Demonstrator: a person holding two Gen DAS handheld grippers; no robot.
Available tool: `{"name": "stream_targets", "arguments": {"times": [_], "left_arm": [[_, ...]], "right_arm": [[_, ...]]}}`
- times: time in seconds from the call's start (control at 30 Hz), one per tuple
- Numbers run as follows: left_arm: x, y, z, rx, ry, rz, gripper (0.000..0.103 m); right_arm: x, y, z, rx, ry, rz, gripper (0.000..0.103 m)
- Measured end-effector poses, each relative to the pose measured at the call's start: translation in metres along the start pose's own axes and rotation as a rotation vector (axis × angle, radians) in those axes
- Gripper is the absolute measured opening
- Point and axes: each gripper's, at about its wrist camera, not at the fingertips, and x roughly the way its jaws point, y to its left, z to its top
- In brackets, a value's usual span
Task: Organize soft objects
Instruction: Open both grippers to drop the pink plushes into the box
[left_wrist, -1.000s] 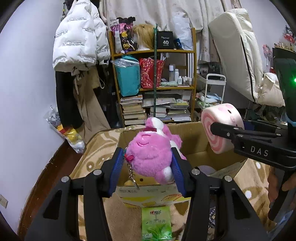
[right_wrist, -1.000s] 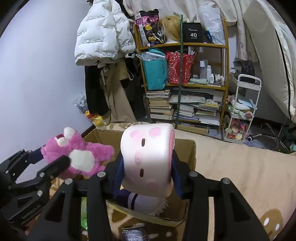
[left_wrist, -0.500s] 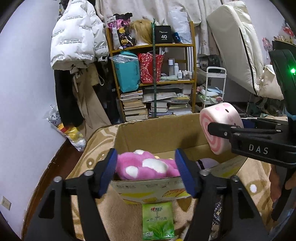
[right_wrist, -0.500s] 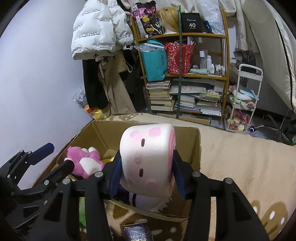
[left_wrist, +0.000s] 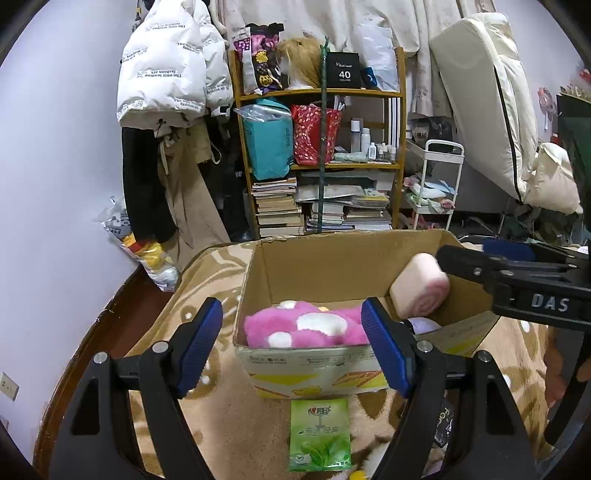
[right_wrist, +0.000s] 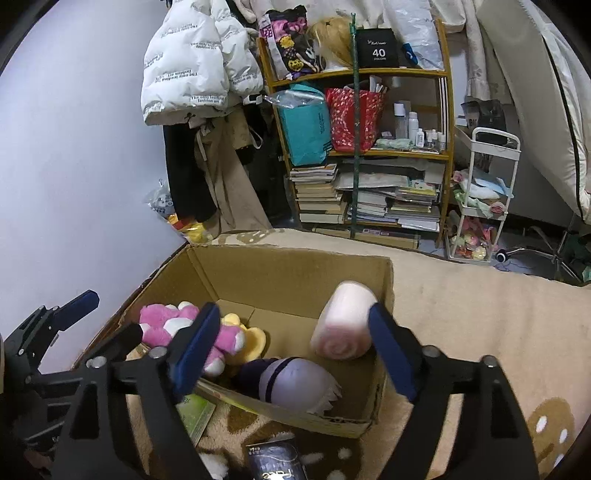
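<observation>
A cardboard box (left_wrist: 332, 258) (right_wrist: 288, 266) stands on the patterned blanket. A pink plush bear (left_wrist: 306, 328) (right_wrist: 166, 321) lies inside at its left. A pink roll-shaped plush (left_wrist: 419, 291) (right_wrist: 345, 325) is in the box at the right, blurred, free of the pads. A yellow plush (right_wrist: 251, 336) and a purple-and-white plush (right_wrist: 295, 384) also lie inside. My left gripper (left_wrist: 291, 343) is open and empty at the box's near wall. My right gripper (right_wrist: 291, 350) is open and empty over the box.
A green tea packet (left_wrist: 319, 439) and a dark packet (right_wrist: 277, 461) lie on the blanket (right_wrist: 480, 332) in front of the box. A cluttered bookshelf (left_wrist: 321, 166), hanging coats (left_wrist: 166, 110), a white cart (left_wrist: 436, 184) and a leaning mattress (left_wrist: 491, 110) stand behind.
My left gripper opened and dropped the pink bear into the box. My right gripper then opened and the roll plush fell into the box's right side.
</observation>
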Motion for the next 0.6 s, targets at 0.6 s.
{"name": "stream_targets", "arguments": {"times": [0.6], "left_arm": [[-0.051,0.002,-0.009,0.034,0.005,0.044,0.087]], "right_arm": [[-0.041,-0.006,-0.009,0.047,0.009,-0.012,0.1]]}}
